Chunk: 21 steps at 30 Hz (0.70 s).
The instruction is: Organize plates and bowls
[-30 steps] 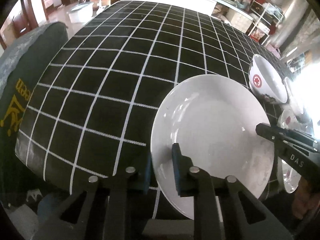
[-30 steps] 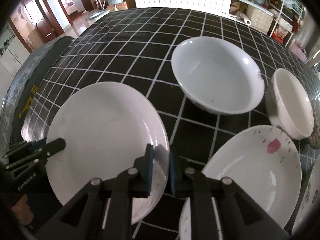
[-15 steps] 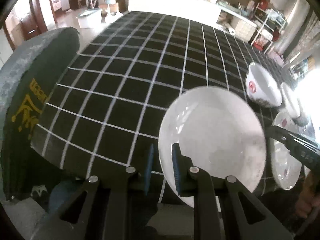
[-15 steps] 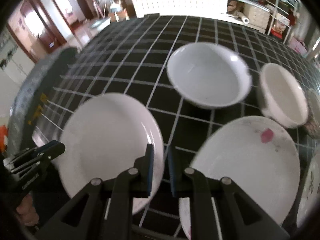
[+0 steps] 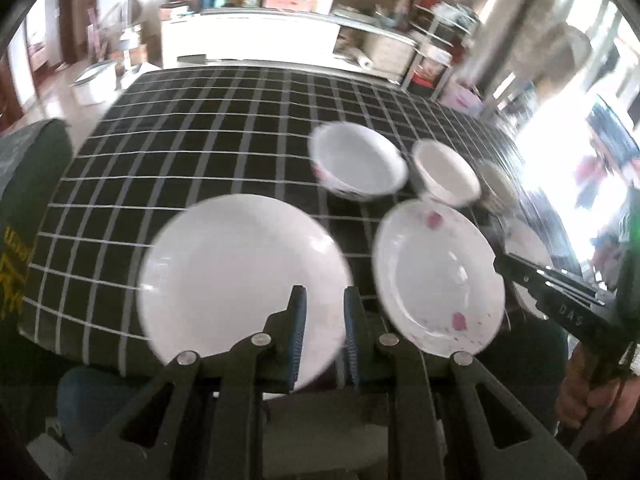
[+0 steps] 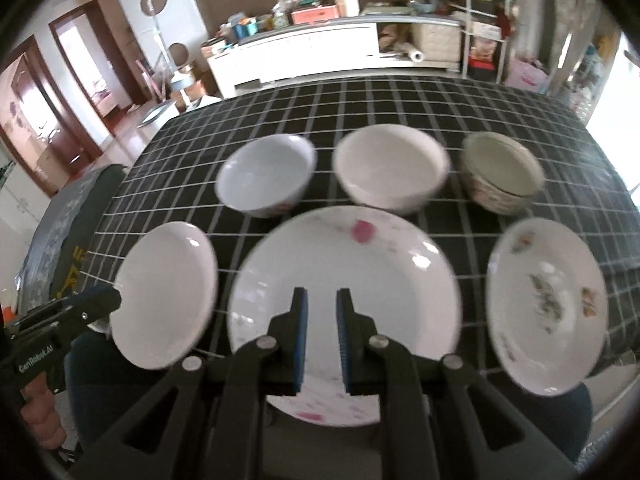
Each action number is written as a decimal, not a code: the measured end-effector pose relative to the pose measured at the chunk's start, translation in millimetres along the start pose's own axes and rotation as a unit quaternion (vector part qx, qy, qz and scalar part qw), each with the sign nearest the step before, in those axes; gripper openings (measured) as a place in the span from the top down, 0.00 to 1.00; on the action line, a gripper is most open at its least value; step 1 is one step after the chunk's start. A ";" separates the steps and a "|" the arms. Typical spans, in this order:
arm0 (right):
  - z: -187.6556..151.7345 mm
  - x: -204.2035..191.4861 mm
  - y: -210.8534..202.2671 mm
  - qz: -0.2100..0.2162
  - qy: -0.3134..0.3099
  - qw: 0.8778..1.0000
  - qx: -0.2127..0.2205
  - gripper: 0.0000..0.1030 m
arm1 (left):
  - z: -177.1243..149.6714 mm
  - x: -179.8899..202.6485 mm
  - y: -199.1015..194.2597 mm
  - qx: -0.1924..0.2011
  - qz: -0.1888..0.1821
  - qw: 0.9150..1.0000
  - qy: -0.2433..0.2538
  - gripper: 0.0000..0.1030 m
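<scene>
Black cloth with a white grid point(image 6: 400, 96) covers the table, and from my feed three bowls stand in a far row: a white bowl point(image 6: 266, 174) at left, a cream bowl point(image 6: 390, 168) in the middle, a patterned stack of bowls point(image 6: 502, 172) at right. Nearer me lie three plates: a plain white plate point(image 5: 240, 280) left, a pink-flecked plate point(image 6: 344, 292) centre, a flower-printed plate point(image 6: 546, 304) right. My left gripper point(image 5: 323, 332) hangs over the plain plate's near right edge, jaws nearly together and holding nothing. My right gripper point(image 6: 320, 332) hangs above the pink-flecked plate, likewise nearly closed and empty.
</scene>
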State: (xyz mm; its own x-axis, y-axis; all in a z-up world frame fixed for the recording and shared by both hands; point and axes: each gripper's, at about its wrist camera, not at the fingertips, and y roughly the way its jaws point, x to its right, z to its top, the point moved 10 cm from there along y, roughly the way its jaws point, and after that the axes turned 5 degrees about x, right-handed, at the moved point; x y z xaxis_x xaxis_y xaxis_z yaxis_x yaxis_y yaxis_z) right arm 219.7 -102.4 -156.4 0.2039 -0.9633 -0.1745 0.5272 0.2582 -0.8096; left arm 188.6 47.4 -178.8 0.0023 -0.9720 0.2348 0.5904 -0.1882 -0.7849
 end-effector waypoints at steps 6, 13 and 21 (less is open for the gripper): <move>-10.2 42.9 -4.4 -0.024 0.026 0.999 0.001 0.83 | -7.6 32.4 28.8 -0.028 -0.009 0.999 0.022 0.84; -16.4 72.3 5.6 -0.033 0.051 0.998 -0.010 0.83 | -11.1 40.2 56.2 -0.055 -0.012 0.998 0.023 0.84; -18.9 80.3 22.1 -0.033 0.056 0.998 -0.025 0.83 | -10.6 38.5 86.9 -0.076 -0.002 0.997 0.027 0.84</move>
State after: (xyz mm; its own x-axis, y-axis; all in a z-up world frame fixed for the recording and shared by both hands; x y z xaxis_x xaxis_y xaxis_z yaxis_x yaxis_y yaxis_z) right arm 232.2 -175.3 -198.8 0.0754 -0.9809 -0.1792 0.4932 0.1928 -0.8483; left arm 231.3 -7.9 -244.0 -0.0458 -0.9765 0.2108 0.4620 -0.2078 -0.8622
